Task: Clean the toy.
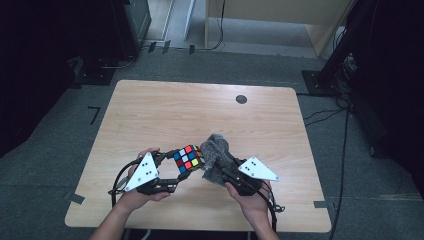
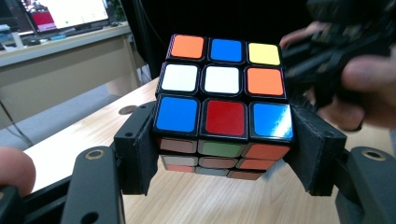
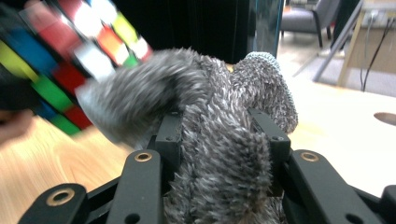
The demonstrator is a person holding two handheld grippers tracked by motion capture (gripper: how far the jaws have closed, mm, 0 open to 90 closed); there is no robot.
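The left gripper [image 2: 223, 154] is clamped on a multicoloured plastic puzzle cube [image 2: 223, 100]; the right gripper [image 3: 219, 140] pinches a fuzzy grey cloth [image 3: 210, 121] whose length runs up and away, touching the cube.

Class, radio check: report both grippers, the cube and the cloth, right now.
Left gripper shut on puzzle cube, held above table. Right gripper shut on grey fuzzy cloth, cloth beside cube. Nothing in the way.

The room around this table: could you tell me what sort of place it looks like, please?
Probably a lab or office set up for recording: a bare wooden table on grey carpet, dark stands and cables beside it, and a lit monitor on a side desk.
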